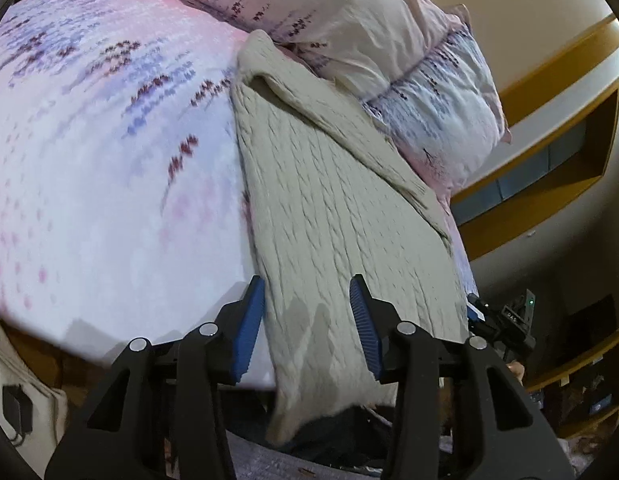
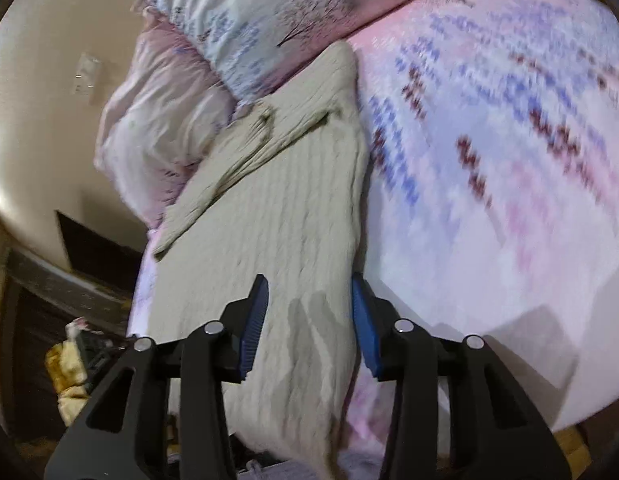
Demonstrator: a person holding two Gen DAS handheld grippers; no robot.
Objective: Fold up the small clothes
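A beige cable-knit sweater point(image 1: 333, 200) lies spread on the pink and white bed sheet point(image 1: 109, 160), with one sleeve folded across its far part and its near hem hanging over the bed edge. My left gripper point(image 1: 307, 300) is open, its blue pads either side of the near hem, above the fabric. In the right wrist view the same sweater point(image 2: 277, 208) lies ahead. My right gripper point(image 2: 309, 296) is open over the sweater's near right edge. The right gripper also shows at the left wrist view's right edge point(image 1: 505, 320).
Patterned pink pillows point(image 1: 389, 52) lie at the sweater's far end, also in the right wrist view point(image 2: 213, 52). Yellow wooden shelves point(image 1: 557, 152) line the wall to the right. Dark clutter point(image 2: 73, 360) sits on the floor beside the bed.
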